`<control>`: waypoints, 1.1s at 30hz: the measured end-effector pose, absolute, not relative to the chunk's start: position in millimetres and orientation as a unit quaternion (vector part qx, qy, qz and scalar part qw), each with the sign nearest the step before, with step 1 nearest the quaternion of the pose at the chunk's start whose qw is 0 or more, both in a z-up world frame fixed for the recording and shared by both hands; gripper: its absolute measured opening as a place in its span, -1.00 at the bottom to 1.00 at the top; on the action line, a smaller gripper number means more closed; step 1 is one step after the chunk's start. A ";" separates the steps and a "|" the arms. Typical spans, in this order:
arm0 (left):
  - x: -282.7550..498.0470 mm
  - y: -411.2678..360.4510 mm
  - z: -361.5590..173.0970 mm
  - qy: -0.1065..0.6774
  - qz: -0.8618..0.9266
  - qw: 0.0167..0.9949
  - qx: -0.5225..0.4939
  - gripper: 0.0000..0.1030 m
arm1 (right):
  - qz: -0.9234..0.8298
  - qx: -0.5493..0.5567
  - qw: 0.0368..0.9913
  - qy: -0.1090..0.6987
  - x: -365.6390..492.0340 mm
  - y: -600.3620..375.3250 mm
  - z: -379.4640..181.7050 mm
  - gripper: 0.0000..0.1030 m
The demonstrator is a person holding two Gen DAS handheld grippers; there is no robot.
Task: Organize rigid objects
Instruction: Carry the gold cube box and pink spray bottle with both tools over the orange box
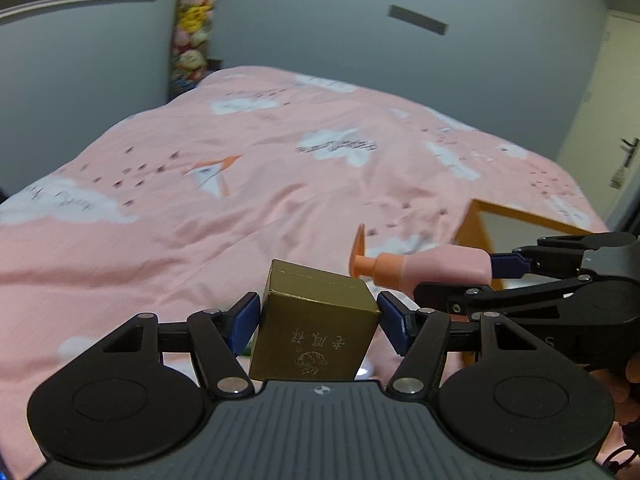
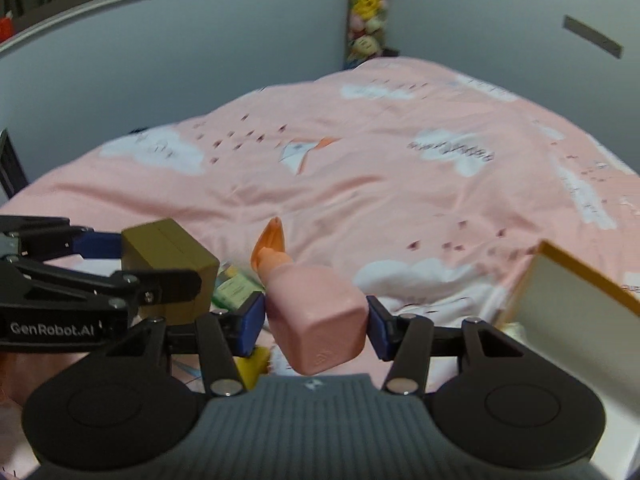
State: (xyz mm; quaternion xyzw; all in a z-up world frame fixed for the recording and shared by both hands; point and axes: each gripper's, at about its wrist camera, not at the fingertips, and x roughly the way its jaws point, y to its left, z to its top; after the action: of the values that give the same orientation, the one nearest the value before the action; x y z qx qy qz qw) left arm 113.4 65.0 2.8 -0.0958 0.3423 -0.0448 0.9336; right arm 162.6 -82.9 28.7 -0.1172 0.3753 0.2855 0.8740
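Note:
My left gripper [image 1: 318, 320] is shut on a gold cardboard box [image 1: 316, 328] with printed characters, held above the pink bed. The box also shows in the right wrist view [image 2: 168, 256], at the left. My right gripper [image 2: 316, 320] is shut on a pink pump bottle [image 2: 316, 312] with an orange nozzle, tilted with the nozzle pointing away. The bottle shows in the left wrist view [image 1: 432, 266], lying sideways to the right of the gold box, with the right gripper [image 1: 492, 270] behind it. The two grippers are close side by side.
An open orange-edged box [image 2: 576, 304] with a white inside stands at the right; it shows in the left wrist view [image 1: 480, 224] too. A green packet [image 2: 234, 288] and a yellow item [image 2: 252, 364] lie on the pink bedspread [image 2: 360, 184]. Plush toys [image 2: 366, 8] hang in the far corner.

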 end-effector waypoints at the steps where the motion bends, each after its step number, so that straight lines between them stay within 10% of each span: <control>1: 115.5 58.6 6.2 0.339 -0.053 0.935 -0.094 0.43 | 0.281 -0.116 0.877 0.372 163.0 -87.5 32.3 0.03; 33: 235.0 -146.0 -6.7 0.395 -0.308 0.864 -0.053 0.43 | 0.025 -0.107 0.890 0.441 213.9 -304.4 11.5 0.03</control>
State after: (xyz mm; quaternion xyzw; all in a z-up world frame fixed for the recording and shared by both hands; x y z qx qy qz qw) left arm 235.0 -146.0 -6.7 -0.0526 0.3945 -0.3079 0.8642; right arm 213.9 -304.4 11.5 -0.1073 0.4415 0.0252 0.8905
